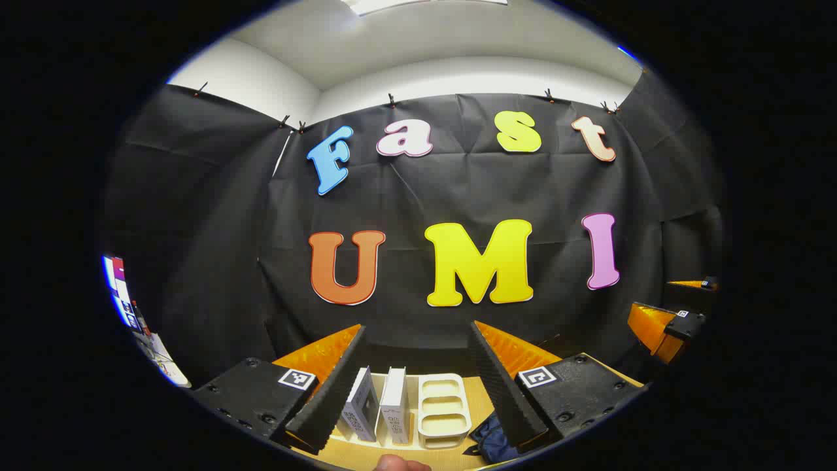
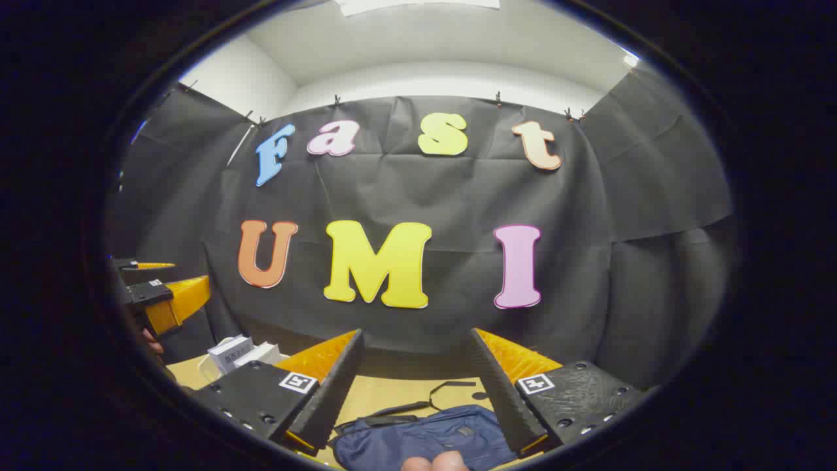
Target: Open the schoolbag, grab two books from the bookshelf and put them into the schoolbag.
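hovering with both jaws spread wide and empty: two books (image 1: 382, 409) upright in the white bookshelf (image 1: 444, 405) between my left gripper (image 1: 418, 379) jaws, the blue schoolbag (image 2: 425, 441) flat on the desk (image 2: 392, 392) between my right gripper (image 2: 415, 386) jaws.

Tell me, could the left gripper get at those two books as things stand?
Probably yes. The left gripper has its jaws open and faces the two books standing in the white rack, with nothing visible between. The bag lies off to one side, clear of that path.
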Demonstrator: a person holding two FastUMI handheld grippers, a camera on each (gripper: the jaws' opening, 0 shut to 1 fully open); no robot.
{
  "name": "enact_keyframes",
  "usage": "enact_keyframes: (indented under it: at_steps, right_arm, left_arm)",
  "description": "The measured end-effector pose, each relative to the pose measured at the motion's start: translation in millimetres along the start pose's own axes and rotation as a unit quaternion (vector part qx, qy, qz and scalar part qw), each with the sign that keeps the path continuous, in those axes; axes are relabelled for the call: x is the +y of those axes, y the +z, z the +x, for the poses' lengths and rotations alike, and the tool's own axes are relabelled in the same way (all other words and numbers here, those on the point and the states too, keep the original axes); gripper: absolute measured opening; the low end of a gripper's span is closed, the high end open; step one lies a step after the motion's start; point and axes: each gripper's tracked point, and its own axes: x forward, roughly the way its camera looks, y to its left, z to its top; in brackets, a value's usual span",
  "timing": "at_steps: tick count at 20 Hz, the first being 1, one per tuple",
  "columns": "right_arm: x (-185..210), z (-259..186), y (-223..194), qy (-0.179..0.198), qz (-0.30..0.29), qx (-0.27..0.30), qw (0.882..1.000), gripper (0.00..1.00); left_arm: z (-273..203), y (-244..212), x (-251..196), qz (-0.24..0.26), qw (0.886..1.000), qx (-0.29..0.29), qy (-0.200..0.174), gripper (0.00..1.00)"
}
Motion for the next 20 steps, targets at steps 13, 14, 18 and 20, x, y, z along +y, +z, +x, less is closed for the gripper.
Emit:
enact_keyframes:
  at_steps: [13, 14, 18, 20]
  right_arm:
    - [-2.3, -10.2, -8.4, -0.016, -0.004, 0.016, 1.0, 0.95]
    - [-1.7, -12.1, -9.2, -0.016, -0.006, 0.017, 1.0, 0.95]
    - [3.8, -16.9, -12.7, -0.012, -0.008, 0.023, 1.0, 0.95]
    - [7.4, -18.0, -15.1, -0.009, -0.01, 0.026, 1.0, 0.95]
  left_arm:
    - [-1.1, -7.3, 1.5, -0.004, 1.0, 0.012, 0.0, 0.96]
    - [-1.1, -7.3, 1.7, -0.004, 1.0, 0.012, 0.0, 0.96]
    - [-1.4, -10.1, 3.2, -0.004, 1.0, 0.011, 0.003, 0.96]
    - [-1.7, -12.3, 4.7, -0.004, 1.0, 0.011, 0.004, 0.96]
